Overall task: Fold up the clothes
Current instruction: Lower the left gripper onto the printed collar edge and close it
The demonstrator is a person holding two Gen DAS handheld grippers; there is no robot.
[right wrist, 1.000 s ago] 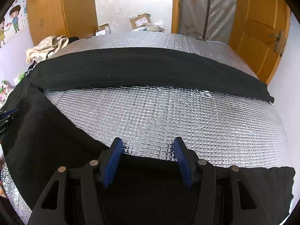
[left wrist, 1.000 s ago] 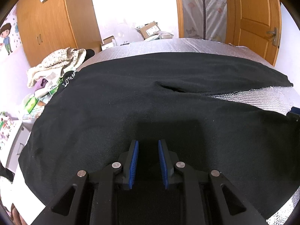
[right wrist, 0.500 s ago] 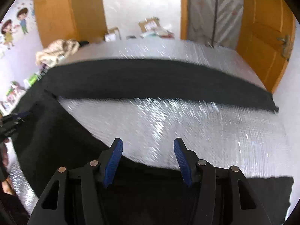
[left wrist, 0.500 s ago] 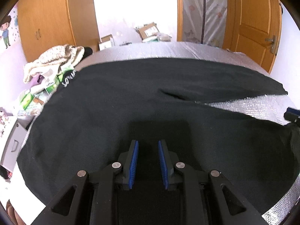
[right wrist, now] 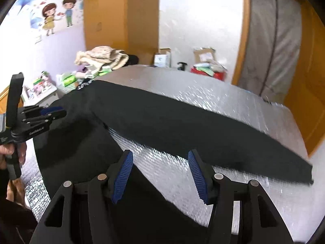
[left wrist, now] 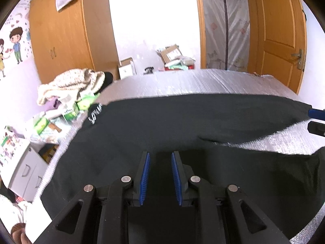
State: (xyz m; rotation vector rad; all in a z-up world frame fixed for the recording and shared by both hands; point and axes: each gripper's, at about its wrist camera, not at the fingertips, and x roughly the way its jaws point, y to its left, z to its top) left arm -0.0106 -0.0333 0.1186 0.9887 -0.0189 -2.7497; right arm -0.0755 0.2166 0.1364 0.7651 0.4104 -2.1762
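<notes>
- From the left wrist, we see the left gripper (left wrist: 159, 175) narrowly parted over black trousers (left wrist: 182, 122) spread on the silver mat (left wrist: 203, 81), nothing gripped.
- Only the right wrist shows the right gripper (right wrist: 160, 174) wide, empty, and a hand (right wrist: 18, 152).

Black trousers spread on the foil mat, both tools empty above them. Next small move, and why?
Probably lower the right tool onto the near leg's edge: black trousers lie unfolded on the foil mat, legs splayed apart, and both it and the left tool gape empty.
</notes>
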